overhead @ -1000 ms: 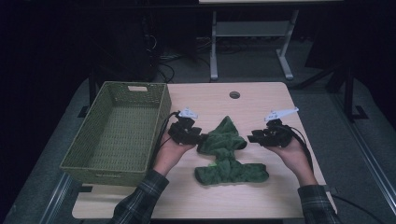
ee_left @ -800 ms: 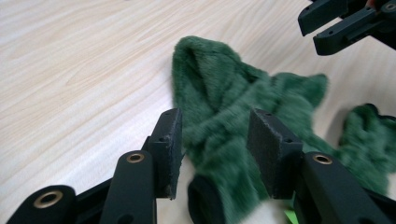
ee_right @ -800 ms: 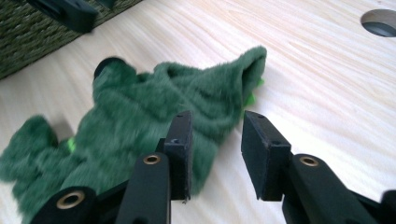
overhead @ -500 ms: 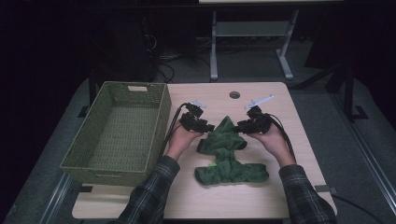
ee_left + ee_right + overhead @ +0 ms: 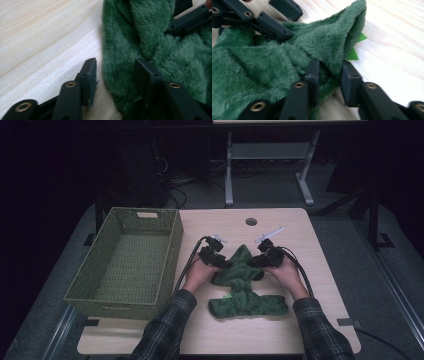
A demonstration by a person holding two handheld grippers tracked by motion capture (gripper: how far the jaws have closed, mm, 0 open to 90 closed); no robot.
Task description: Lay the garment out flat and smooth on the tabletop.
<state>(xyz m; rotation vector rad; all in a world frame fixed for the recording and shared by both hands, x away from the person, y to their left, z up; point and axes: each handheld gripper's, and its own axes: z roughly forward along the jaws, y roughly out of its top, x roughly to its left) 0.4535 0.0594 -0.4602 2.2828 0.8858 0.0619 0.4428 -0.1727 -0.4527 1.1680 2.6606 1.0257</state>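
Straddling opposite edges of the towel point(image 5: 243, 282), the left gripper point(image 5: 226, 265) is standing open while the right gripper point(image 5: 255, 263) is closing around a fold; bare tabletop point(image 5: 320, 270) is lying beyond, basket point(image 5: 125, 260) leftward.

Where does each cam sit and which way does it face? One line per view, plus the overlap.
High view: fixed above the person's side, looking forward and down on the table; forearms, left gripper, right gripper, basket.
Left gripper view: rides the left gripper, looking along its jaws at the green cloth.
Right gripper view: rides the right gripper, same cloth, fold between its jaws.
Shared: cloth; each gripper view catches the other's jaws.
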